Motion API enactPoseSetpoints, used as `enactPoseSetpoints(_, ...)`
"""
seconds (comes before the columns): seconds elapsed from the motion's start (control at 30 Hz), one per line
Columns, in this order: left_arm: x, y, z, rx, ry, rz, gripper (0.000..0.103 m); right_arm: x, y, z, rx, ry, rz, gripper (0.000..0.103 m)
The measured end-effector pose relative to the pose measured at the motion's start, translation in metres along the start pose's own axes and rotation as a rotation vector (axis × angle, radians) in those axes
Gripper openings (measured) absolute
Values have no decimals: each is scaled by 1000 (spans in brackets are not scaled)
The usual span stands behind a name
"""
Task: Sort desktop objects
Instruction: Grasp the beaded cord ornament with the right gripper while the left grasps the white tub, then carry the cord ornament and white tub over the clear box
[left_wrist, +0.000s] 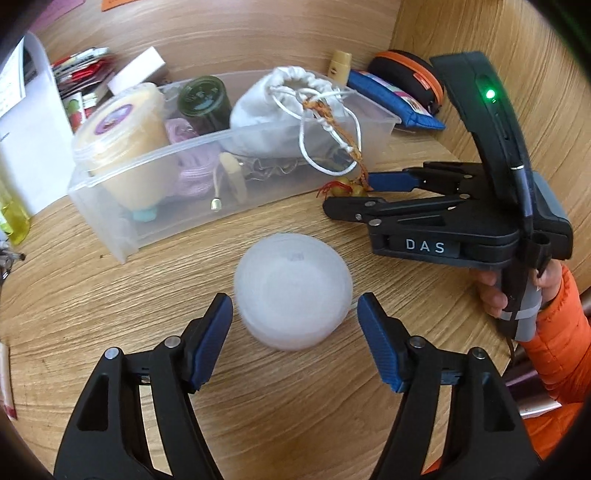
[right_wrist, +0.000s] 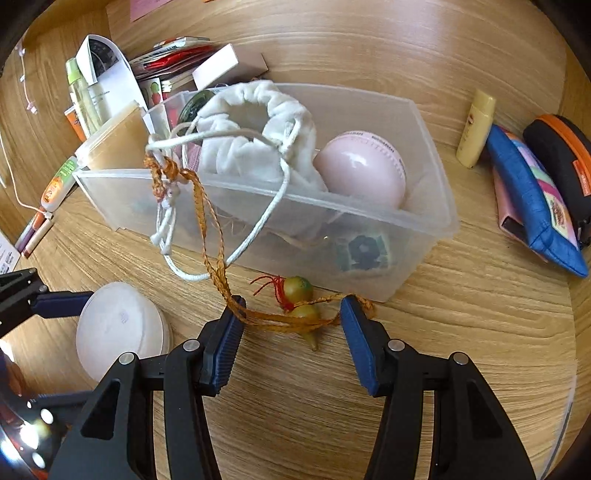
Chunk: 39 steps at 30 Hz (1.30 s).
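Observation:
A round frosted white container (left_wrist: 293, 290) sits on the wooden desk, just ahead of and between the open fingers of my left gripper (left_wrist: 295, 312); it also shows in the right wrist view (right_wrist: 118, 325). My right gripper (right_wrist: 291, 319) is open around a small yellow-green gourd charm (right_wrist: 301, 299) with an orange braided cord (right_wrist: 207, 218), which lies on the desk in front of the clear plastic bin (right_wrist: 424, 221). The cord runs up to a white drawstring bag (right_wrist: 255, 136) in the bin. In the left wrist view the right gripper (left_wrist: 347, 192) sits beside the charm (left_wrist: 345, 188).
The bin (left_wrist: 110, 206) holds a yellow tub (left_wrist: 122, 129), a dark green jar (left_wrist: 205, 101), purple cord and a pink round case (right_wrist: 364, 170). A blue pouch (right_wrist: 535, 199), a black-orange case (right_wrist: 561, 151) and a yellow tube (right_wrist: 474, 127) lie right. Papers and bottles stand left.

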<state>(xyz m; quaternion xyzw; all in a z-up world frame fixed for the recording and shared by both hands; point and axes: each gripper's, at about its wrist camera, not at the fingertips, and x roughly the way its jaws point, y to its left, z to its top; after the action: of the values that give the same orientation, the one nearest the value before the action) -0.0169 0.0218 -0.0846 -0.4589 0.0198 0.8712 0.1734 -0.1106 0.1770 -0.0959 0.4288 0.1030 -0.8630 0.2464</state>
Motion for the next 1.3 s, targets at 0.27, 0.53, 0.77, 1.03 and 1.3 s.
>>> enactPoseSetpoints(0.27, 9, 10, 4, -38, -1, -19, 67, -2, 1, 0, -10, -13, -24, 34)
enactPoseSetpoints(0.53, 1, 19, 1, -77, -35, 12, 66, -6, -5, 1, 20, -7, 49, 20)
enactPoseSetpoints(0.77, -15, 26, -2, -125, -78, 19, 66, -34, -6, -6, 36, -59, 83, 20)
enactPoseSetpoints(1.03, -41, 25, 20, -149, -169, 33, 66, -73, -15, -10, 74, -157, 117, 20)
enactPoseSetpoints(1.3, -65, 29, 51, -150, -264, 53, 66, -93, -23, 5, 89, -244, 126, 20)
